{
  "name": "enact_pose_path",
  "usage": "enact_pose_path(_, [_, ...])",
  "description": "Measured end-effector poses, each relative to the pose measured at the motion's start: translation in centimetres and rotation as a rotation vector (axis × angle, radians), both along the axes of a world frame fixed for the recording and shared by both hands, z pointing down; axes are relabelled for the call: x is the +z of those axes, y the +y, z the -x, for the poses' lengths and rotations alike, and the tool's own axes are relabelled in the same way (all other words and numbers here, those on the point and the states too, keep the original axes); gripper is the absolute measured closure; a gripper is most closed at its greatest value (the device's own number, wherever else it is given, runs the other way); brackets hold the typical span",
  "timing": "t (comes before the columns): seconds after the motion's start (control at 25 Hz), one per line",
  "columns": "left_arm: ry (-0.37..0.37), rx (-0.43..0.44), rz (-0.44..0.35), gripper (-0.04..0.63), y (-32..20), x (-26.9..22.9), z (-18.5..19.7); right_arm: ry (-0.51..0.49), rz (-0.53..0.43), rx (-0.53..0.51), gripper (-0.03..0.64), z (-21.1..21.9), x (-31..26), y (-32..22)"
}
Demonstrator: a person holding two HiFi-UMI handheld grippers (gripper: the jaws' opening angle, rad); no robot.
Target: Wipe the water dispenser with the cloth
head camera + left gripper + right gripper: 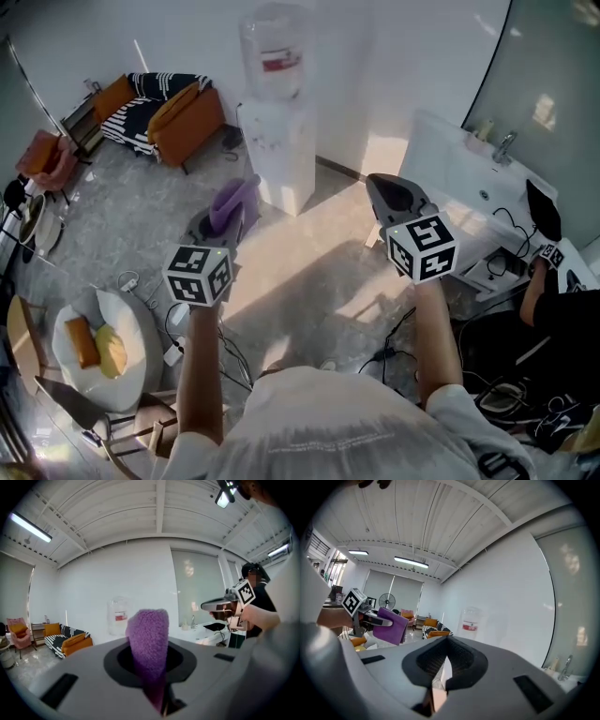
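Both grippers are held up over a grey marbled floor [112, 225], with a broad patch of sunlight lying beneath and ahead of them.

Left gripper [225, 217]: jaws clamped on a purple cloth [232, 202]. The cloth stands up out of the jaws, and its upper end is loose.

Right gripper [391, 190]: jaw tips together, with nothing between them.

The dispenser [278, 150] stands against the white wall, ahead of both grippers and roughly between their lines, clear of each. It has a white cabinet, and a clear bottle [274, 52] with a red label sits on top. The cloth is not touching it.

Room:
- An orange sofa [178, 117] with striped cushions stands far left of the dispenser, beyond the left gripper.
- A pink chair [47, 157] stands further left.
- A white counter [459, 164] with a tap [504, 145] runs beyond the right gripper.
- A second person [558, 314] is at the far right.
- Cables [394, 352] trail on the floor below the right gripper.
- A white cushion [131, 370] lies below the left gripper and carries orange and yellow items.
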State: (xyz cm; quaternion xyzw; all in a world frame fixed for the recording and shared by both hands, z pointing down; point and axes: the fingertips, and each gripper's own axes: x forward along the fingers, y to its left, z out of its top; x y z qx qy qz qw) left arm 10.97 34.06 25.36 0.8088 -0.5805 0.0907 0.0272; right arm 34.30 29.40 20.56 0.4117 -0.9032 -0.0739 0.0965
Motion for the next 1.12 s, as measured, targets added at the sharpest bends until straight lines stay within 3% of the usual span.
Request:
enact_pose_path(0.32, [0.003, -0.057, 0.039, 0.546, -0.7, 2.3, -2.9, 0.011, 0.060, -0.069, 0.603, -2.1, 2.8, -2.3])
enact_pose_path(0.64, [0.018, -0.089, 0.058, 0.546, -3.9, 3.2, -2.3, 0.013, 0.091, -0.079, 0.603, -1.9, 3.8, -5.5])
enact_pose_path(0.88, [0.038, -0.089, 0.077, 0.546, -8.2, 5.0, 0.6, 0.033, 0.102, -0.075, 0.603, 0.8, 4.8, -9.5])
enact_pose_path(1.12, [0.063, -0.091, 0.089, 0.546, -16.2, 6.4, 6.2, 0.043, 0.118, -0.073, 0.603, 6.0, 5.7, -16.8])
